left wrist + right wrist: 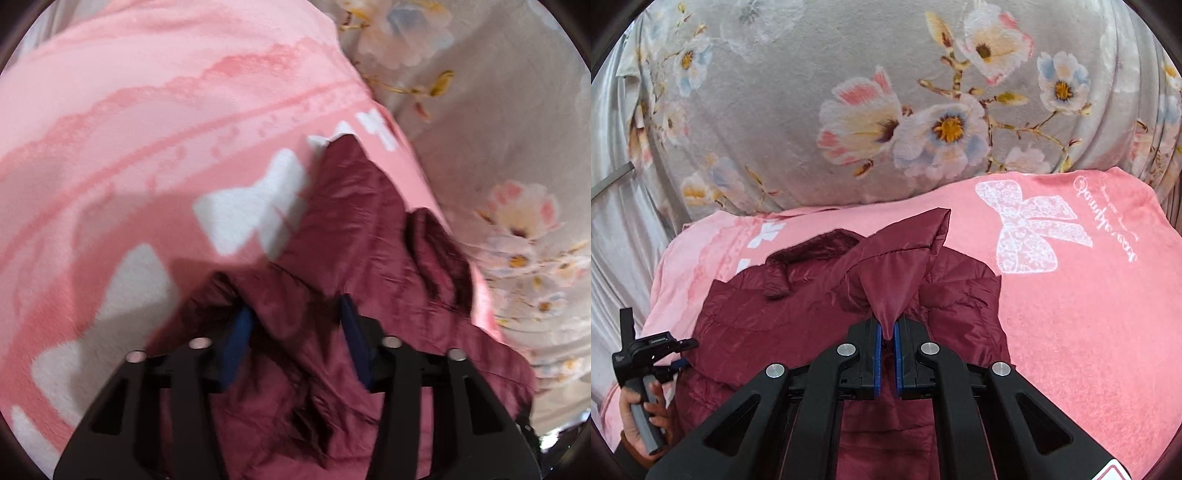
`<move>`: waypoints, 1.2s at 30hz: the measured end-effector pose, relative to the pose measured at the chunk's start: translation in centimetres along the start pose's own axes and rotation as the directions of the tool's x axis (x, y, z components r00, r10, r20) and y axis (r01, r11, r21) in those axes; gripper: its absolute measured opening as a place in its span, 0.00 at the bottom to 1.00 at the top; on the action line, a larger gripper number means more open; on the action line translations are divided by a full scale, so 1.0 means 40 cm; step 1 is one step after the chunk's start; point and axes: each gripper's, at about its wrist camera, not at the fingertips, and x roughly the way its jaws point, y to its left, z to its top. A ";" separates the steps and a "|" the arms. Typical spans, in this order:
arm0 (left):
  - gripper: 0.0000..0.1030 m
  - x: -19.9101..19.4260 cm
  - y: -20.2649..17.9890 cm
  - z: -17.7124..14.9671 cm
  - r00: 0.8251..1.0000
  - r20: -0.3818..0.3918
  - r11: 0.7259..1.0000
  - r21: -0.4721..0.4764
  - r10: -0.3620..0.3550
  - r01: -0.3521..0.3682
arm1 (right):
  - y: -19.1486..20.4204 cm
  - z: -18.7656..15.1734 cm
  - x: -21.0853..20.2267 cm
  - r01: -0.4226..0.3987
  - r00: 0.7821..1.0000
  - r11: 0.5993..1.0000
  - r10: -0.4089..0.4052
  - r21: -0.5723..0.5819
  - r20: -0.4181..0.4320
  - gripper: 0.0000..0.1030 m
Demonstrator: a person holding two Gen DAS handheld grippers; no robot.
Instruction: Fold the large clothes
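Maroon quilted puffer jacket [798,306], shiny nylon shell with stitched channels, lies crumpled on a pink fleece blanket [1089,314], near its left edge in the right wrist view. A darker, fuzzy-looking cuff or collar band [812,245] sticks out at the jacket's upper left. A smooth, unquilted pointed flap [897,284] rises from the middle of the jacket into a cone.

Right gripper [887,332], black with blue pads, is clenched on the lower tip of that flap; the fabric is pinched thin between the nearly touching pads.

Left gripper [295,314], same black frame with blue pads, has a bunched ridge of the jacket [332,240] between its fingers, jaws partly apart. Blurred frame, so I cannot tell whether the pads press the fabric. In the right wrist view it sits at the jacket's left edge, held by a hand [641,421] on a grey handle.

The blanket is soft pile, printed with a white lace-patterned bow [1030,225] and white cursive script. Beneath and beyond is a grey plush floral bedspread [783,122], with pink, cream and blue flowers.
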 end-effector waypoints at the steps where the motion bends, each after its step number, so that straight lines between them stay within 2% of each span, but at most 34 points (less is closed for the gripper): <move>1: 0.28 -0.001 0.001 0.001 1.000 0.009 1.000 0.013 0.019 -0.020 | -0.004 -0.009 0.008 0.003 1.000 1.000 -0.003 -0.001 -0.012 0.04; 3: 0.25 -0.009 0.000 -0.004 0.997 0.045 0.997 0.047 0.063 -0.066 | -0.019 -0.045 0.044 0.011 0.998 1.000 -0.011 -0.001 -0.068 0.04; 4: 0.18 -0.012 -0.001 -0.007 0.995 0.057 0.994 0.058 0.084 -0.087 | -0.025 -0.070 0.073 0.021 0.994 1.000 -0.022 -0.006 -0.106 0.04; 7: 0.08 -0.023 -0.004 -0.024 0.984 0.090 0.982 0.097 0.150 -0.159 | -0.041 -0.129 0.139 0.058 0.981 0.998 -0.060 -0.017 -0.182 0.04; 13: 0.08 0.000 0.002 -0.043 0.978 0.085 0.964 0.170 0.193 -0.205 | -0.059 -0.200 0.200 0.072 0.968 0.997 -0.069 0.005 -0.241 0.05; 23: 0.08 0.019 -0.037 -0.083 0.944 0.193 0.903 0.294 0.266 -0.314 | -0.043 -0.212 0.218 0.097 0.966 0.994 -0.106 -0.050 -0.235 0.06; 25: 0.08 0.012 -0.035 -0.080 0.948 0.186 0.904 0.297 0.260 -0.307 | -0.052 -0.206 0.210 0.093 0.965 0.995 -0.098 -0.034 -0.243 0.06; 27: 0.10 -0.020 -0.034 -0.081 0.951 0.171 0.902 0.310 0.256 -0.299 | -0.068 -0.194 0.166 0.102 0.967 0.995 -0.094 0.021 -0.236 0.15; 31: 0.09 -0.107 -0.082 -0.083 0.954 0.207 0.892 0.357 0.215 -0.278 | -0.050 -0.147 0.068 0.118 0.986 0.992 -0.113 0.039 -0.120 0.18; 33: 0.09 -0.137 -0.146 -0.083 0.963 0.215 0.889 0.391 0.161 -0.236 | 0.003 -0.111 0.065 0.047 0.993 0.999 -0.044 0.023 -0.110 0.18; 36: 0.10 -0.110 -0.240 -0.094 0.977 0.183 0.877 0.445 0.111 -0.183 | 0.097 -0.096 0.128 -0.059 0.984 0.998 0.054 -0.023 -0.168 0.18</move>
